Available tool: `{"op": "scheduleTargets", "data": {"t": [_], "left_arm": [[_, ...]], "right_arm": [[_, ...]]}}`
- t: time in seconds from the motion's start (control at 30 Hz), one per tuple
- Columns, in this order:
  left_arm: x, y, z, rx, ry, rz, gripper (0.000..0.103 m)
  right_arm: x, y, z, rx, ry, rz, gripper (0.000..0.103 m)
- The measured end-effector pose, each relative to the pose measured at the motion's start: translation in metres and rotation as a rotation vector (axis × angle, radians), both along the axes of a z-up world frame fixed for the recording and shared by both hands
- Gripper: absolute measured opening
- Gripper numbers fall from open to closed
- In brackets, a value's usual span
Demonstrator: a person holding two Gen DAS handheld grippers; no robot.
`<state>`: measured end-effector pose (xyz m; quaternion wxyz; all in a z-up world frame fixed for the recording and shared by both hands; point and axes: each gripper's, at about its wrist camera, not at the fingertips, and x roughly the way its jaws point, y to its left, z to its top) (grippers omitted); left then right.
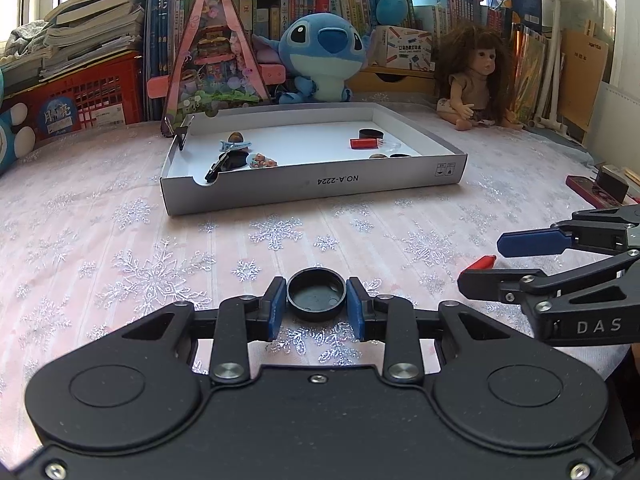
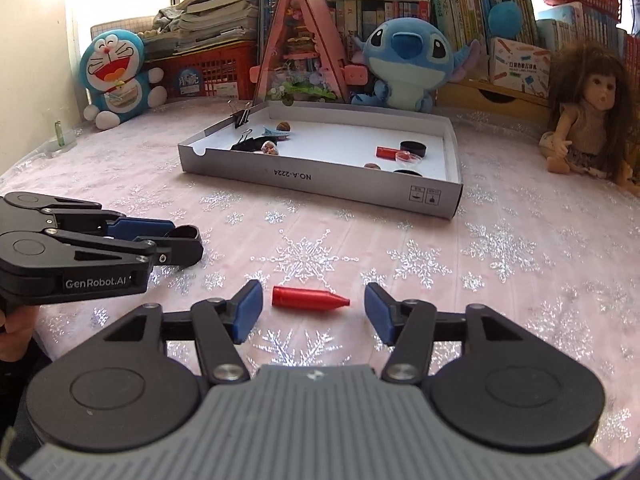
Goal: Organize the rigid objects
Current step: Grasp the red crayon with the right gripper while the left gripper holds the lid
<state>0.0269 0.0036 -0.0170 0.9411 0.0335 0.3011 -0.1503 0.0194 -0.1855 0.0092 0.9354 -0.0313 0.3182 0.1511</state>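
In the left wrist view my left gripper (image 1: pixel 316 298) is shut on a round black cap (image 1: pixel 316 294) that rests on the snowflake cloth, a blue pad on each side of it. In the right wrist view my right gripper (image 2: pixel 313 307) stands open around a red crayon-shaped piece (image 2: pixel 308 298), which lies flat on the cloth with gaps to both pads. The same red piece (image 1: pixel 480 263) peeks out behind the right gripper (image 1: pixel 478 260) in the left wrist view. A shallow white box (image 2: pixel 320 182) farther back holds another red piece (image 2: pixel 387 152), black caps and binder clips.
Plush toys (image 2: pixel 404 60), a doll (image 2: pixel 584 116), a pink triangular case (image 2: pixel 300 44), red crates and rows of books line the back of the table. A dark red flat item (image 1: pixel 596 192) lies at the right edge. Snowflake cloth (image 2: pixel 500 248) stretches between grippers and box.
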Motion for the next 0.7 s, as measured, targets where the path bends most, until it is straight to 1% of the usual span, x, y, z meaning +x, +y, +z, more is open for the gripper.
{"op": "scheduleTargets", "data": {"t": [0.17, 0.47, 0.7], "left_arm": [[0.001, -0.001, -0.001, -0.011, -0.001, 0.016, 0.03], [0.0, -0.002, -0.001, -0.014, -0.003, 0.023, 0.03], [0.0, -0.003, -0.002, -0.015, -0.004, 0.023, 0.03]], "right_arm": [[0.002, 0.008, 0.0, -0.008, -0.015, -0.046, 0.076], [0.003, 0.013, -0.006, -0.002, -0.01, -0.109, 0.076], [0.001, 0.017, -0.008, -0.005, -0.015, -0.116, 0.076]]}}
